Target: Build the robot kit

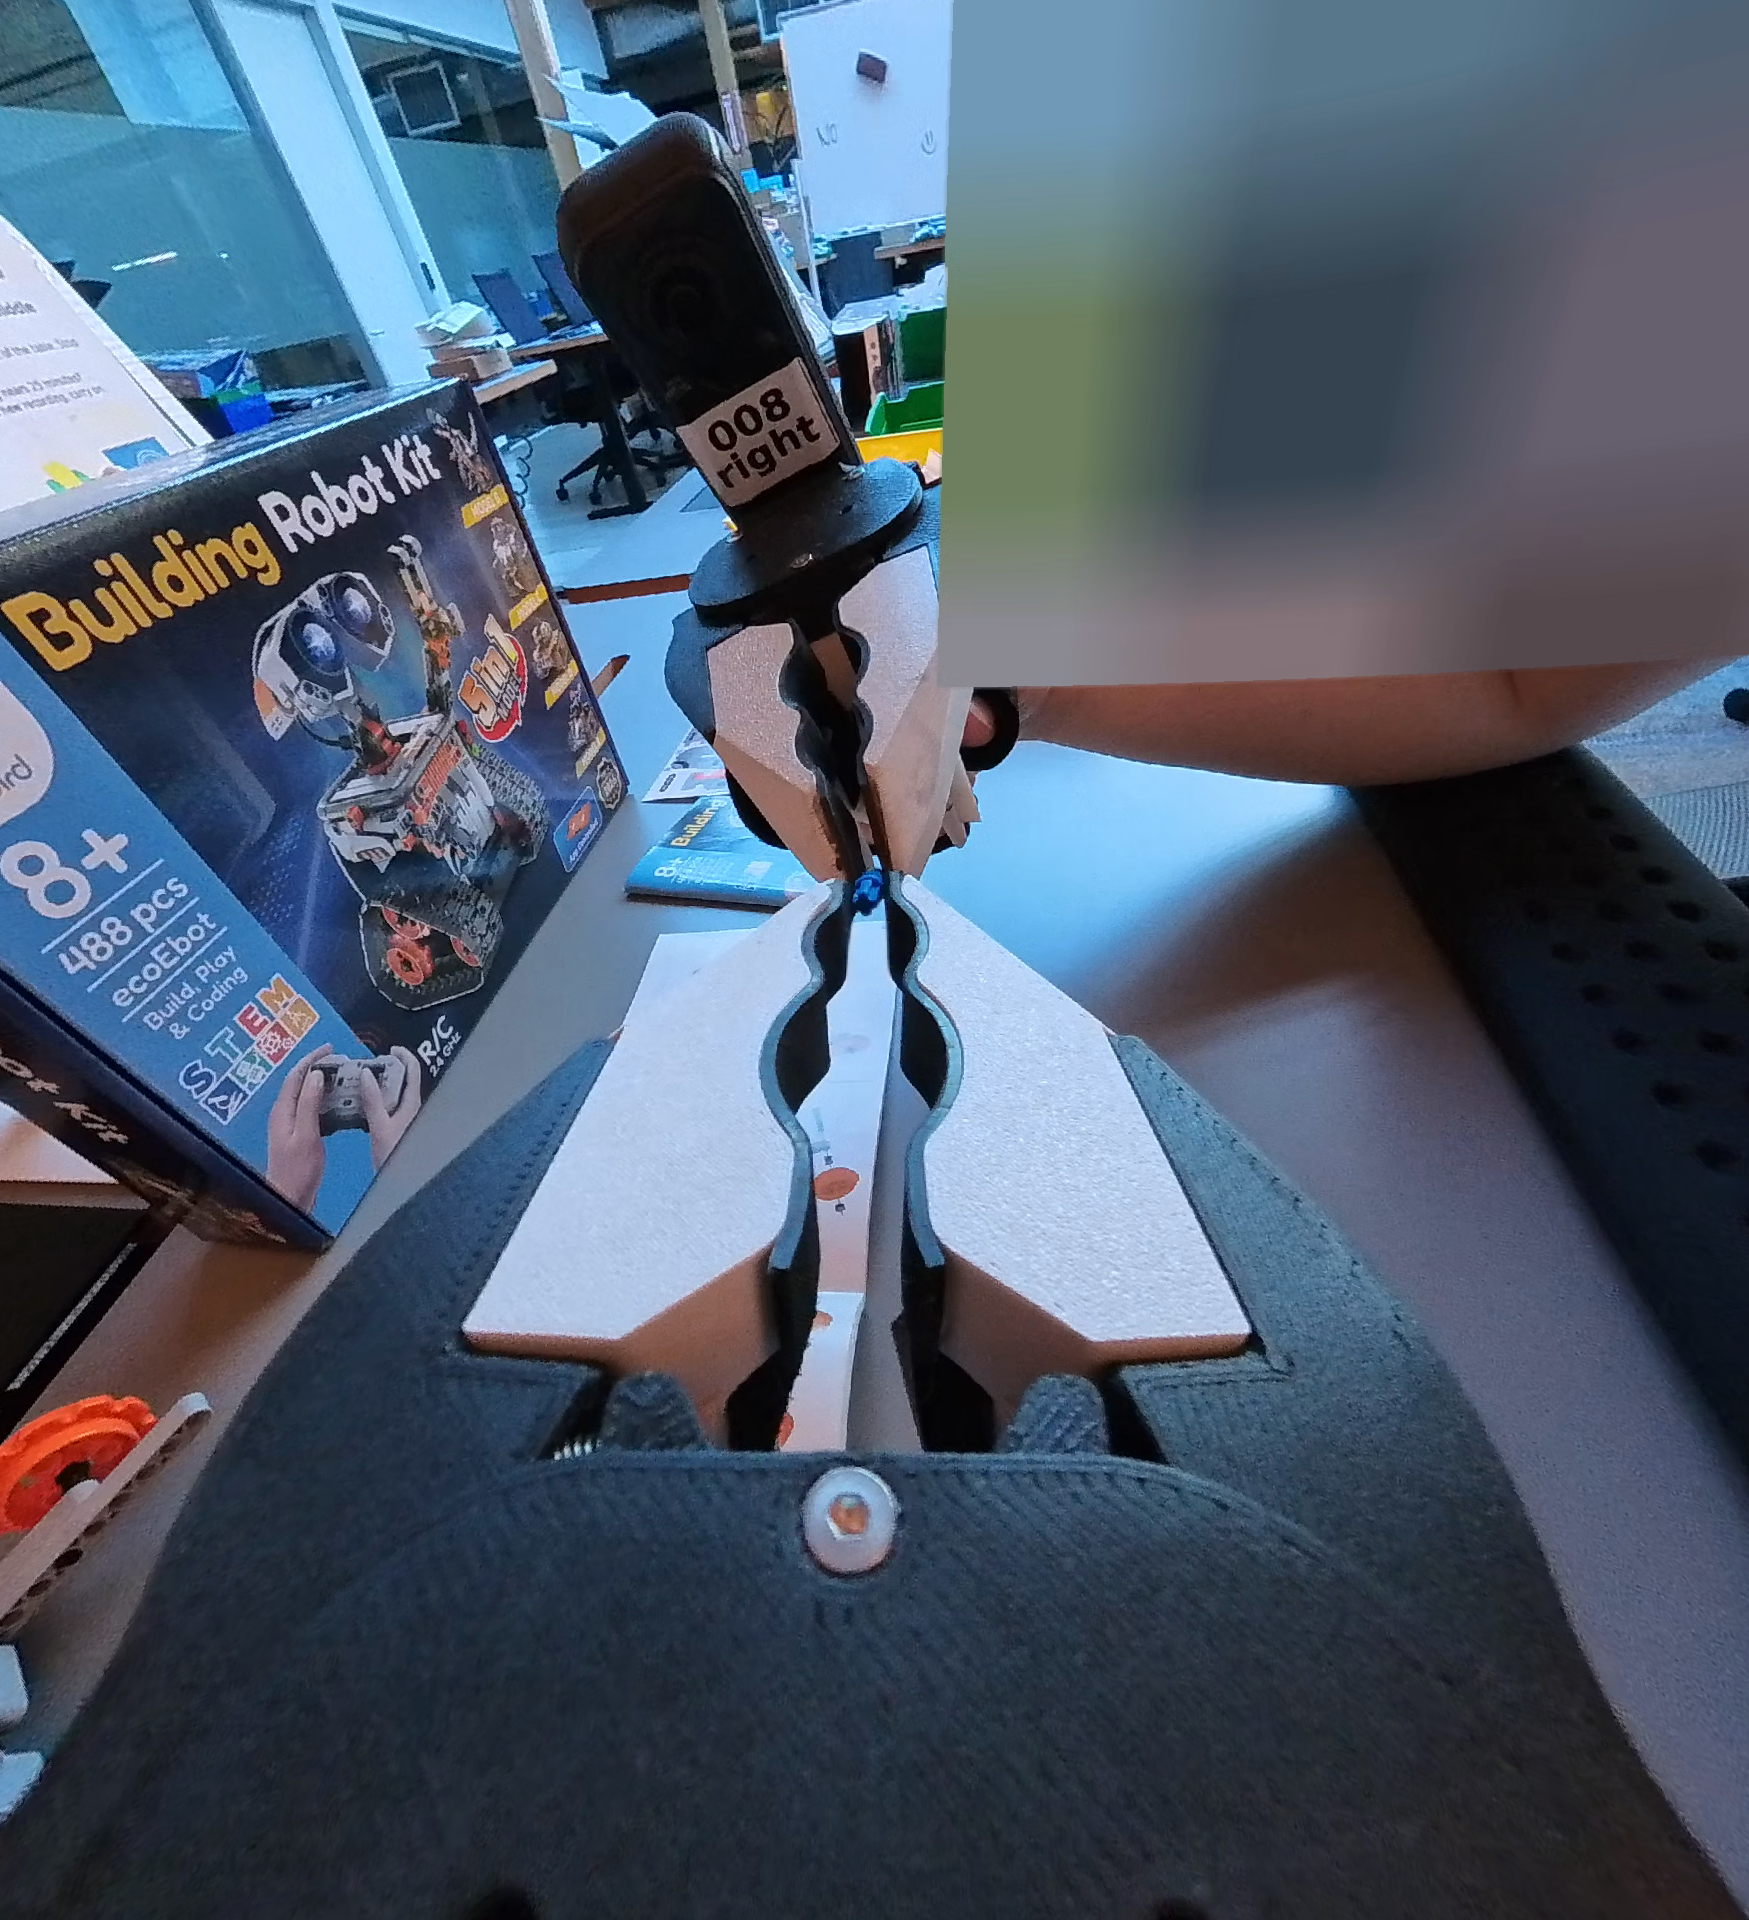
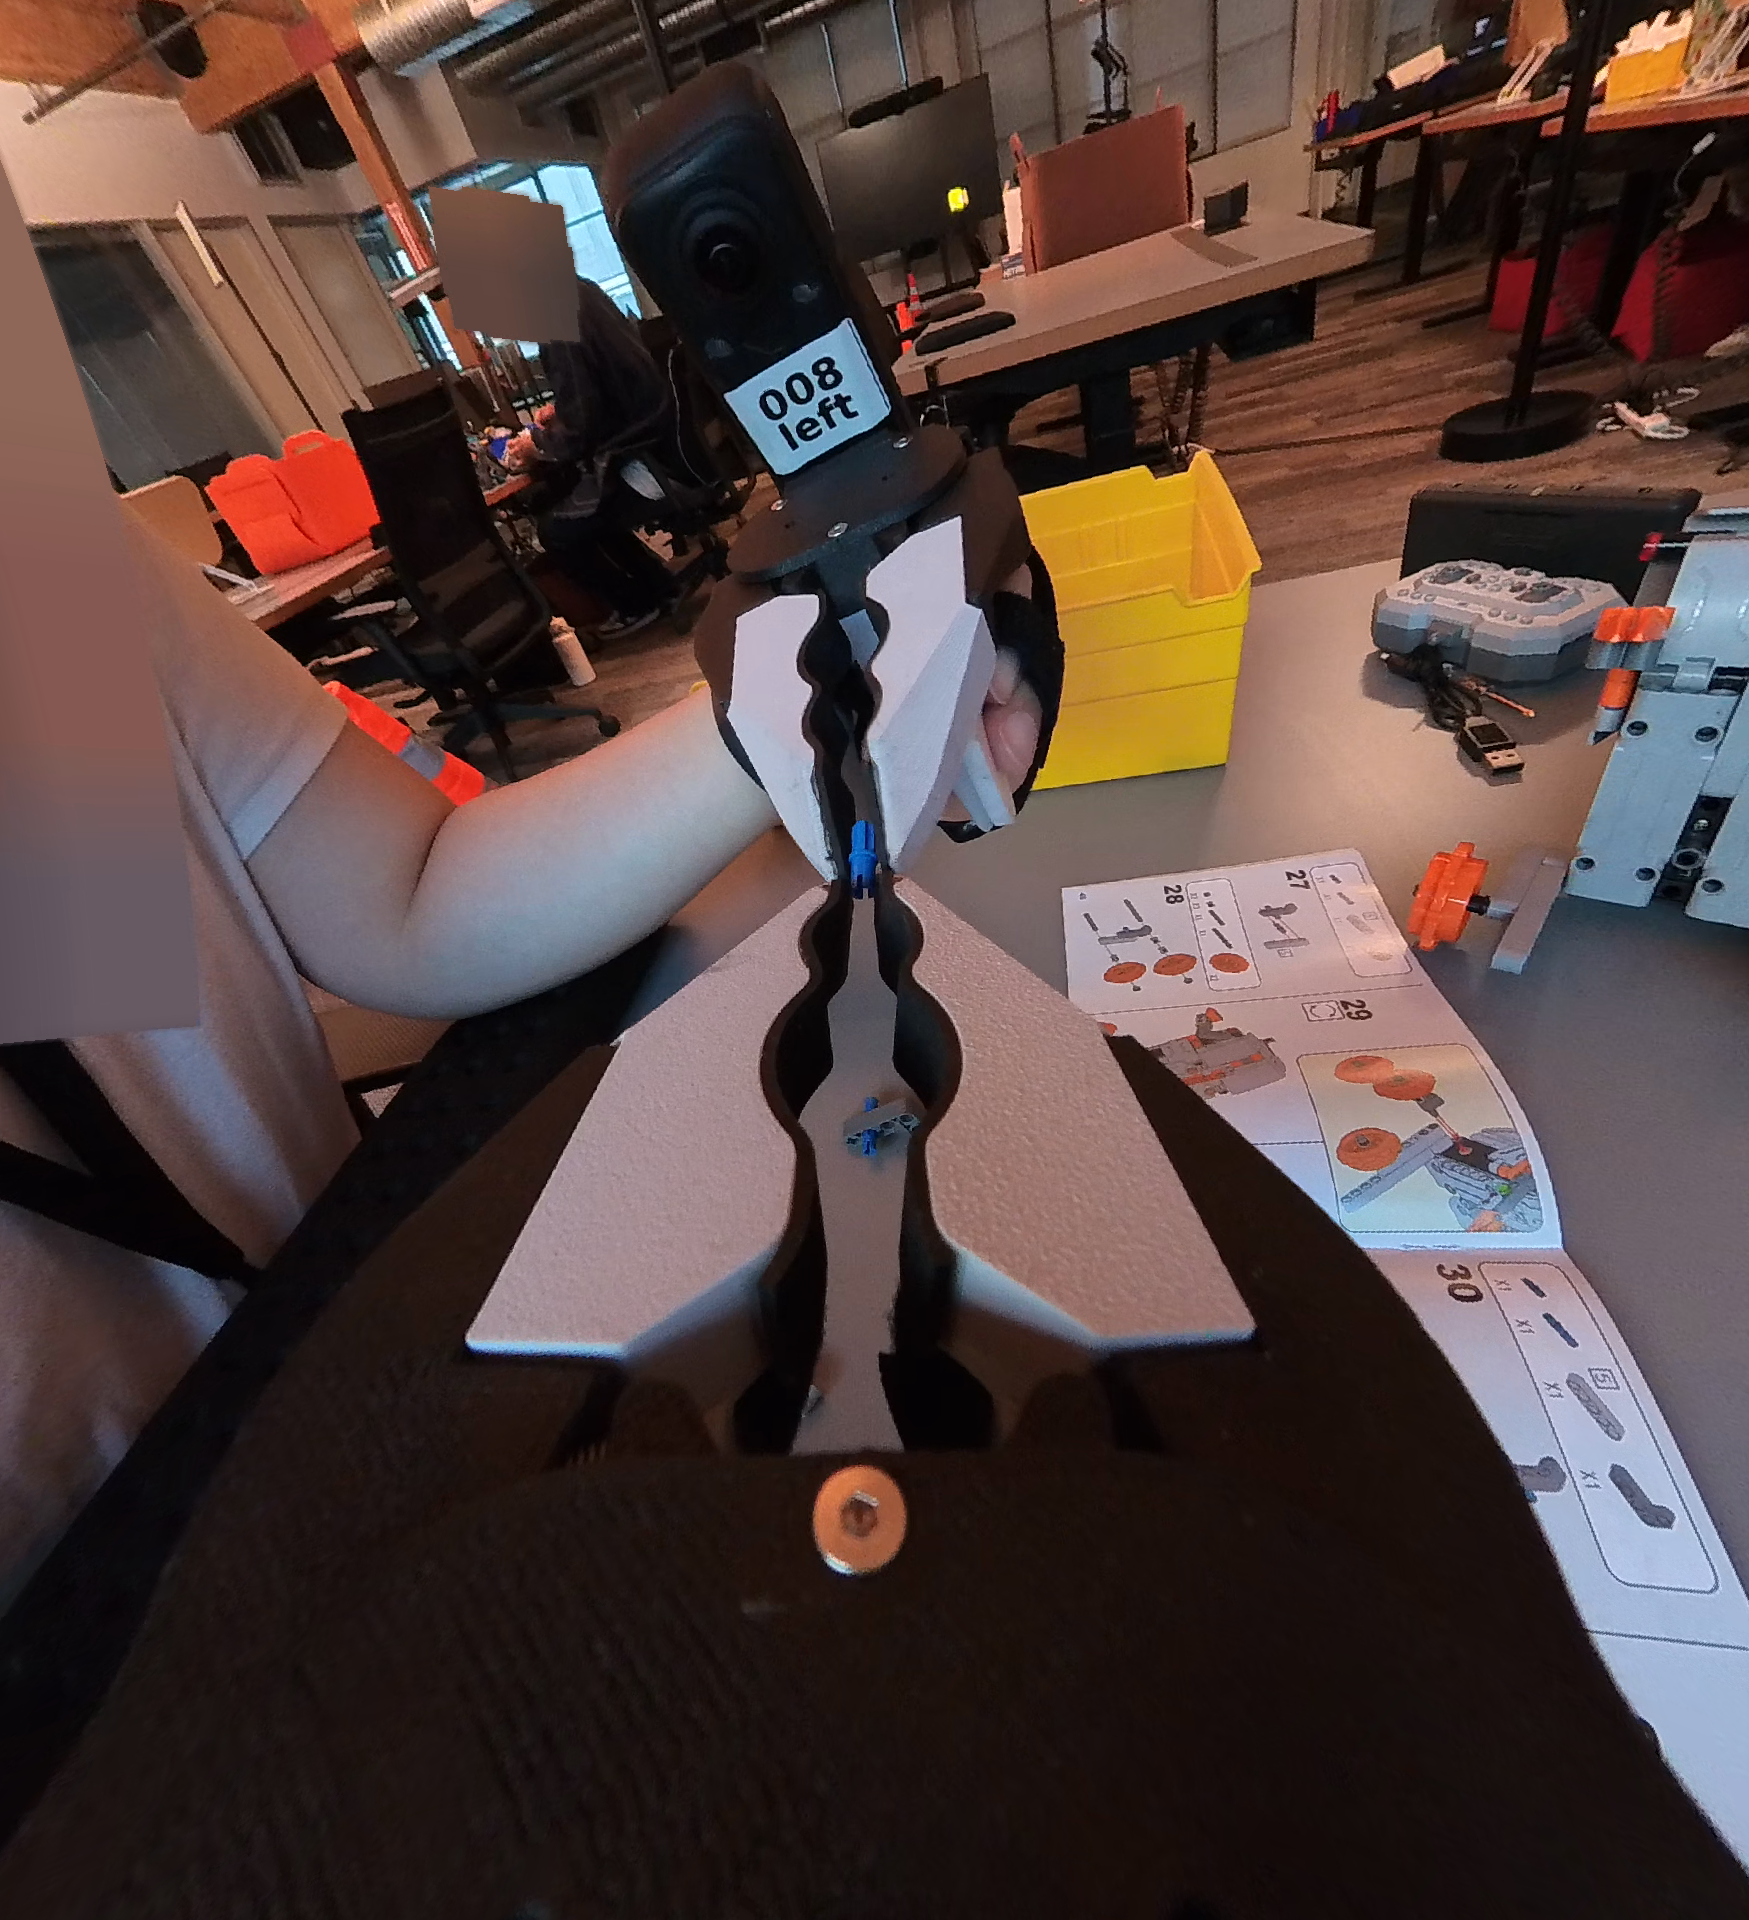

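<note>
A small blue peg (image 1: 866,891) is pinched between my left gripper's (image 1: 865,896) tips, and the jaws are nearly closed. My right gripper (image 2: 863,888) faces it tip to tip above the grey table. Its jaws are closed around the near end of the same blue peg (image 2: 861,857). The right gripper also shows in the left wrist view (image 1: 862,862), and the left gripper in the right wrist view (image 2: 857,847). A small grey piece with blue pegs (image 2: 880,1127) lies on the table below my right gripper.
An open instruction booklet (image 2: 1317,1039) lies to the right. A grey robot build (image 2: 1722,748), an orange gear on a grey beam (image 2: 1452,899), a grey hub (image 2: 1493,613) and a yellow bin (image 2: 1140,623) stand beyond. The kit box (image 1: 257,790) stands on the other side. A black chair (image 1: 1628,1039) is close. Both grippers' tips are close together, under 4 cm apart.
</note>
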Motion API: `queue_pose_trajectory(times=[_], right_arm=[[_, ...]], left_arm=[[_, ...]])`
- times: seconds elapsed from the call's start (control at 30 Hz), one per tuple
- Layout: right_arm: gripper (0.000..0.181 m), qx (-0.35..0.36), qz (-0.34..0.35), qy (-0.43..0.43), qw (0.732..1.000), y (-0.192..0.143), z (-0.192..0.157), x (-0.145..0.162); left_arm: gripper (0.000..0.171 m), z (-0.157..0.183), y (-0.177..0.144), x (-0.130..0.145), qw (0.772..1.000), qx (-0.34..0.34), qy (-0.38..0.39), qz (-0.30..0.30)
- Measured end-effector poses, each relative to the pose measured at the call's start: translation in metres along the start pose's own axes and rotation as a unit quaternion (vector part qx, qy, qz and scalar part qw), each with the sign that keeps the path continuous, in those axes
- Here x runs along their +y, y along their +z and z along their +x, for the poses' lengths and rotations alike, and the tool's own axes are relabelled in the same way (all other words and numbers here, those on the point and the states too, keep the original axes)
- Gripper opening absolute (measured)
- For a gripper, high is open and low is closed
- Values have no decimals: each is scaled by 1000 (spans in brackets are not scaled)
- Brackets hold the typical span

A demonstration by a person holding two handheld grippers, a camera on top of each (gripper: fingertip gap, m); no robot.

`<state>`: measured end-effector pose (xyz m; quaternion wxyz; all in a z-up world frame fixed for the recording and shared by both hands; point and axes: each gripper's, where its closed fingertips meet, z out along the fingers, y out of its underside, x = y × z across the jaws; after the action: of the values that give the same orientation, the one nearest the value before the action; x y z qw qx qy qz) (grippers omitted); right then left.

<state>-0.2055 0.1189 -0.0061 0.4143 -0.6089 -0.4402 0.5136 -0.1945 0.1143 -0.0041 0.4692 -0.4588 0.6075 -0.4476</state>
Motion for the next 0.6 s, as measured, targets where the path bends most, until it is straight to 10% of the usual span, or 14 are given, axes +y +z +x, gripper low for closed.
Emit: queue_pose_trajectory(times=[0.3,0.6], right_arm=[[17,6,-11,-11,1000,-1,0,0],[52,202,-130,-92,966,-35,11,-20]], left_arm=[[3,4,-1,3,1000,12,6,-6],[3,-26,-18,0,998,-60,-2,17]])
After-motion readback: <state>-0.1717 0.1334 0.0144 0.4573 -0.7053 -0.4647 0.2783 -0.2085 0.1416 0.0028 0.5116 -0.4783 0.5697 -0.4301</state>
